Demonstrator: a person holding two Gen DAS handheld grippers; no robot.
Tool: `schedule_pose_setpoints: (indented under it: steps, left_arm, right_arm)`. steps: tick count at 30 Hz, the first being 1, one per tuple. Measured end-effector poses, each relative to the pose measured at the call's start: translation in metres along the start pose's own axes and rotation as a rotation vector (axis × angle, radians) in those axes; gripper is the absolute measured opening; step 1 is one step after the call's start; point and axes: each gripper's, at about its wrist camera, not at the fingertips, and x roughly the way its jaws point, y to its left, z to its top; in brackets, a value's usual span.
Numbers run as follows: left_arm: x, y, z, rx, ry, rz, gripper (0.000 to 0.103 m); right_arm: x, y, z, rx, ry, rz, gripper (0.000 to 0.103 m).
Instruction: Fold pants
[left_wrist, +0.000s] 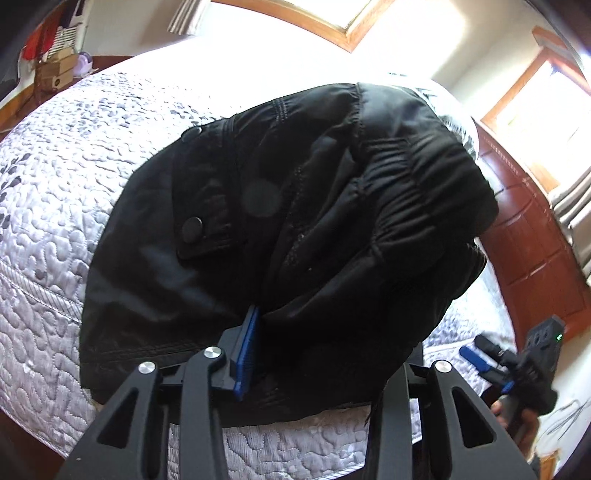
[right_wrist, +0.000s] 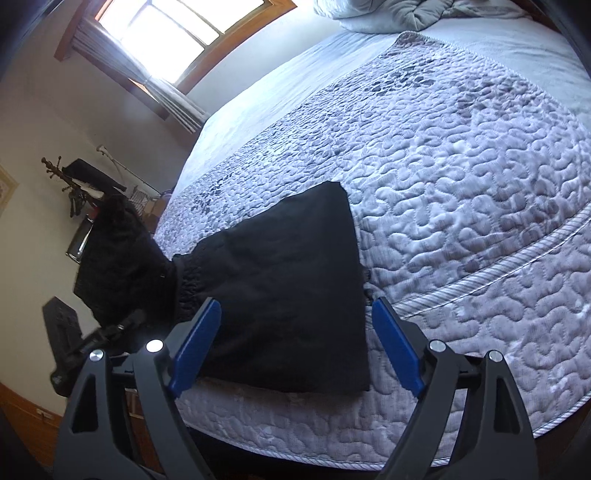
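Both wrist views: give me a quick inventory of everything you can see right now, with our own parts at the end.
Pants: one, black, folded near the bed's edge; waistband end bunched over the left gripper.
Quilt: one, pale grey, stitched, covering the bed.
Bedding heap: one, light grey, far end of the bed.
Windows: wood-framed, bright, with curtains.
Coat stand: one, dark wood, by the wall.
Wooden panelling: reddish brown, beside the bed.
Left gripper: black with blue pads; one pad shows against the pants, the other hidden by cloth.
Right gripper: black with blue pads, jaws wide apart either side of the folded pants, not pressing.
Hand: one, holding the right gripper.
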Motion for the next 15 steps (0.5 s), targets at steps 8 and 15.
schedule_pose_setpoints:
  steps: [8, 15]
  left_arm:
    - [0.022, -0.003, -0.011, 0.045, 0.037, 0.03, 0.038]
    - [0.021, -0.012, -0.017, 0.088, 0.046, 0.053, 0.041]
  right_arm:
    - [0.012, 0.011, 0.003, 0.024, 0.027, 0.053, 0.086]
    - [0.023, 0.026, 0.014, 0.045, 0.047, 0.124, 0.089]
